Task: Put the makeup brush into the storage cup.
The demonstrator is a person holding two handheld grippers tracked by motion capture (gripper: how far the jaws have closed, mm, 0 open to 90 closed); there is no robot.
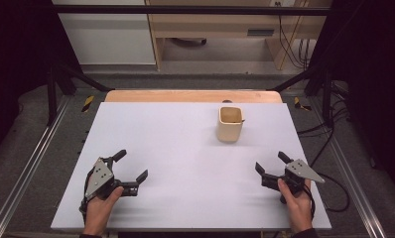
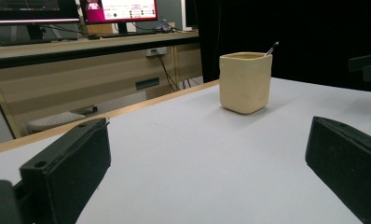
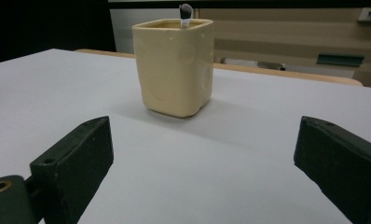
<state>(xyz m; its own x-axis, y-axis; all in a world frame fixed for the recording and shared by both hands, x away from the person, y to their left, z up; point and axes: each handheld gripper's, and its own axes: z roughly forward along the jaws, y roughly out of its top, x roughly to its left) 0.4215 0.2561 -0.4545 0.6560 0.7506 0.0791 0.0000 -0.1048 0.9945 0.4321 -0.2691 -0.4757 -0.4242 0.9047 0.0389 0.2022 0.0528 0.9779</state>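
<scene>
Fingers of my left gripper (image 1: 131, 168) and right gripper (image 1: 271, 164) spread wide, nothing held.
Both rest near me, aimed at the cream cup (image 1: 230, 124) with its brush (image 3: 185, 12), ready to reach.

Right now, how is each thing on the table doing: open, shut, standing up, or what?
Cup: upright on the table, open top, not held.
Brush: standing in the cup, tip poking over the rim.
Left gripper: fingers open, holding nothing.
Right gripper: fingers open, holding nothing.
</scene>
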